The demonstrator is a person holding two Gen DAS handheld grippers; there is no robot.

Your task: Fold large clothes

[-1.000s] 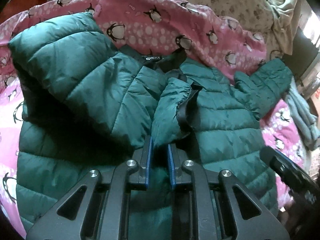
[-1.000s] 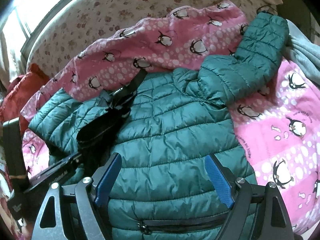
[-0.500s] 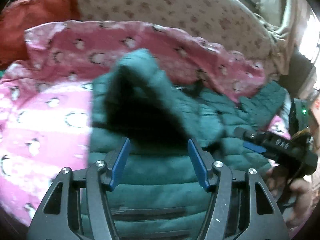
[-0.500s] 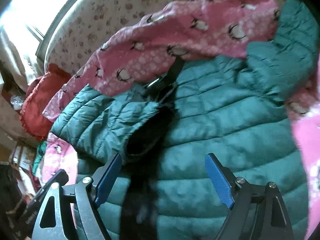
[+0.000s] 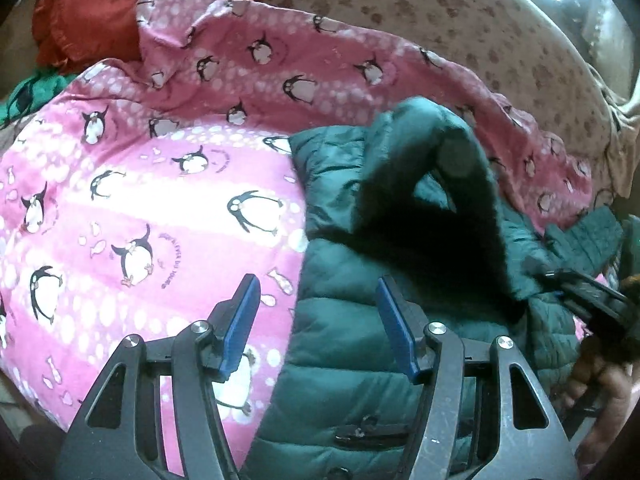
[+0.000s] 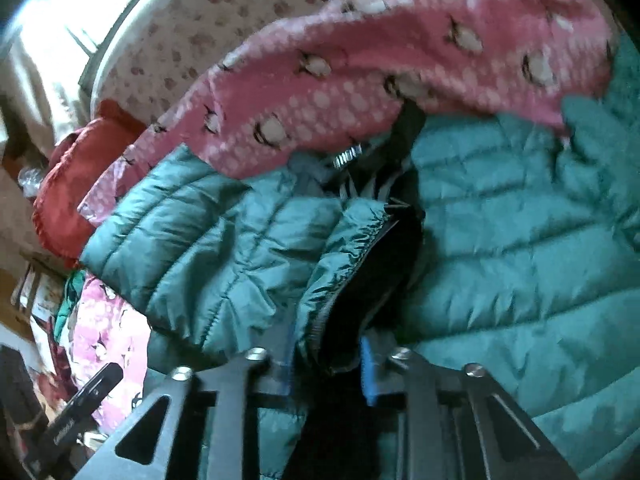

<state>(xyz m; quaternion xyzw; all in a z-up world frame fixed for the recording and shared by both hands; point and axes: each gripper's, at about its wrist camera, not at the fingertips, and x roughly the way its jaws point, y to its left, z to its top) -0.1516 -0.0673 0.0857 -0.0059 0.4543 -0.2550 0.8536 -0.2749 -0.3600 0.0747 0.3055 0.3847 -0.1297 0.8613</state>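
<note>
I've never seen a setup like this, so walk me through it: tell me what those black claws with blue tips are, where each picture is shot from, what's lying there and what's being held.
No robot here: a person holds a two-finger gripper in each hand, each with its own camera looking along the fingers. The left camera shows the left gripper open and empty above a pink penguin blanket and a green puffer jacket. The right camera shows the right gripper closing on the jacket's sleeve cuff, which sits between its blue pads. A red cushion lies behind.

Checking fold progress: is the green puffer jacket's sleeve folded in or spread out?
Folded in: the green quilted puffer jacket has one sleeve lying across its front, cuff near the middle.
</note>
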